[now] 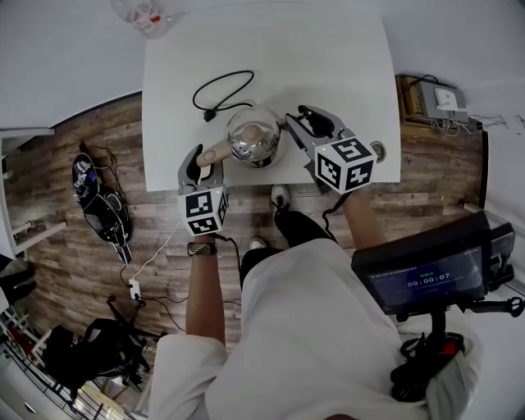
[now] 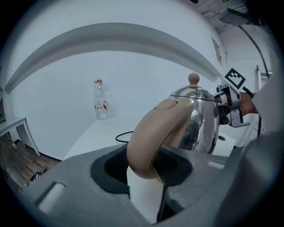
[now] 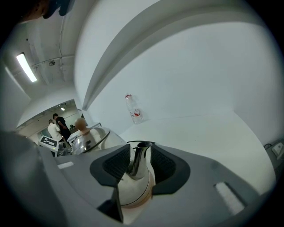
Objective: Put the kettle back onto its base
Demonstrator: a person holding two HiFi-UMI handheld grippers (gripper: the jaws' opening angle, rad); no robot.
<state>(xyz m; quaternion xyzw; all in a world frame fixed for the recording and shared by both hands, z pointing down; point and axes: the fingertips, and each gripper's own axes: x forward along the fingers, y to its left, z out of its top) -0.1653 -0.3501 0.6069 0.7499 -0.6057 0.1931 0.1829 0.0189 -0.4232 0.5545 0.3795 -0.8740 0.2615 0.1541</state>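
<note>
The shiny steel kettle (image 1: 254, 138) stands upright near the white table's (image 1: 344, 57) front edge, with its base hidden beneath it. My left gripper (image 1: 205, 161) reaches in from the left, its jaws standing around the beige handle (image 2: 155, 131) with the pads slightly off it. My right gripper (image 1: 301, 123) comes from the right. Its pads flank the steel spout (image 3: 137, 162) with a gap on each side. A beige knob (image 2: 193, 79) tops the lid. In the left gripper view the left gripper (image 2: 148, 170) sits low at the handle's foot.
A black cord (image 1: 223, 89) loops on the table behind the kettle. A plastic bottle (image 1: 143, 16) stands at the far left corner. Wooden floor with bags (image 1: 102, 209) and a power strip lies to the left. A screen (image 1: 431, 275) sits at lower right.
</note>
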